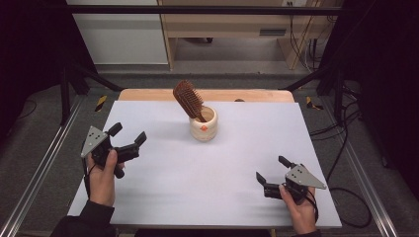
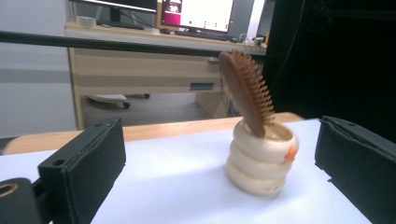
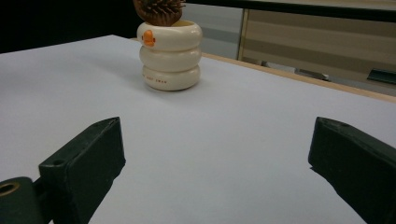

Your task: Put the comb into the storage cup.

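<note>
Hairbrush: a brown wooden hairbrush [image 1: 188, 99] stands handle-down in a cream ringed cup [image 1: 203, 126], its bristled head leaning up and to the left in the high view, bristles facing right.
Cup: it sits on the white table [image 1: 212, 168] toward the far edge, about midway across; three stacked rings and a small orange mark show on its side in the right gripper view [image 3: 169, 55].
Brush and left tongs: the left gripper [image 1: 129, 139] lies to the left of the cup and nearer the person, apart from it, with bare table between. In the left gripper view the cup [image 2: 261, 156] and the brush [image 2: 246, 92] sit ahead, between the two jaws and closer to the right-hand one, touching neither.
Brush and right tongs: the right gripper [image 1: 271, 171] is well apart from the cup, near the table's front right corner. Its own view sets the cup far ahead and to the left, with the brush cut off at the top edge.
Left tongs: jaws spread wide, nothing between them.
Right tongs: jaws spread wide, nothing between them.
Left hand: the left hand [image 1: 103, 177] grips from below, dark sleeve at the table's front edge, jaws aimed right and away toward the cup.
Right hand: the right hand [image 1: 301, 210] holds low over the table, jaws aimed left and away.
</note>
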